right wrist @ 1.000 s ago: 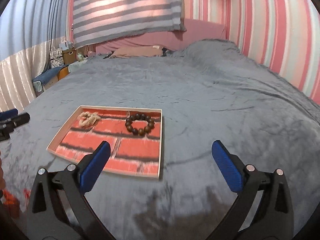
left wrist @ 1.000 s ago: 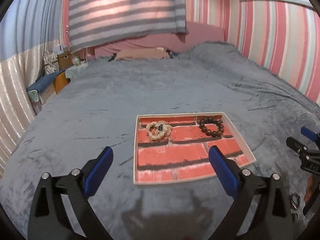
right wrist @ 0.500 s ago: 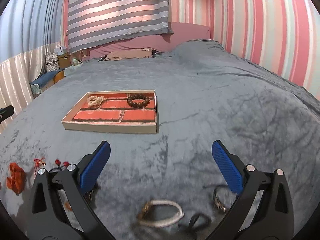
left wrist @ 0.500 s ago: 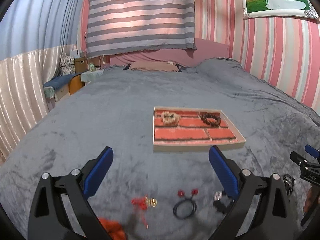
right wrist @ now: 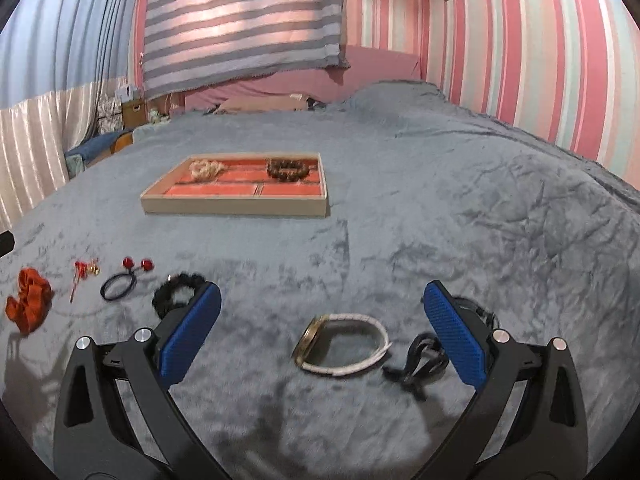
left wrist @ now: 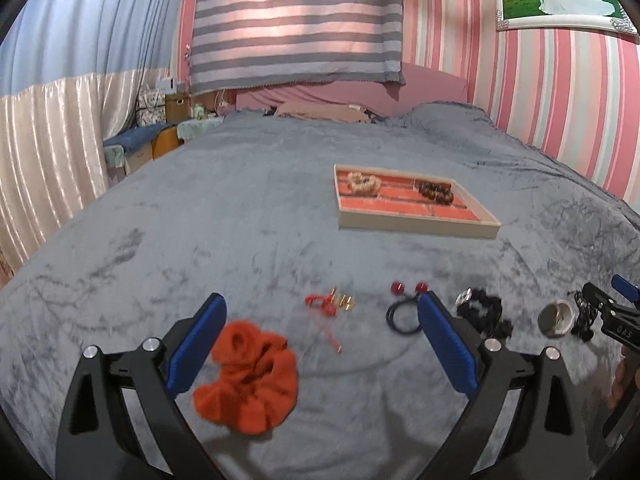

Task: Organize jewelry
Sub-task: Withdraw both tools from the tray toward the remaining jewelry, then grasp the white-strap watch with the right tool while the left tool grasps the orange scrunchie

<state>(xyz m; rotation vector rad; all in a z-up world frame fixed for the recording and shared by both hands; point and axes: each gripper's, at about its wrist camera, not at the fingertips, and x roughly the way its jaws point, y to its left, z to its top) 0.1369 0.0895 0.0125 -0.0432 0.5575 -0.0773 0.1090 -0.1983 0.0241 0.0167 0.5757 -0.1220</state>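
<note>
— What's laid out on the bed?

— A row of small pieces on the grey blanket. From the left: an orange scrunchie, crumpled and soft; a little red-and-gold charm with a thin red cord; a black hair tie with two red beads; then a fuzzy black scrunchie. Further right lies a watch with a white strap, its round gold-rimmed face tipped on edge, and just beside it a tangle of black cord.

— And the tray?

— The shallow tray sits farther up the bed, well apart from that row. It has pale sides and a red brick-pattern lining. Two things are in it, both along the far side: a cream beaded bracelet on the left and a dark brown beaded bracelet on the right. The near half is bare lining.

— What are the grippers doing?

— The left gripper hangs over the orange scrunchie and charm, its blue pads spread wide with nothing between them. The right gripper is just as wide apart and empty, poised over the watch.
</note>
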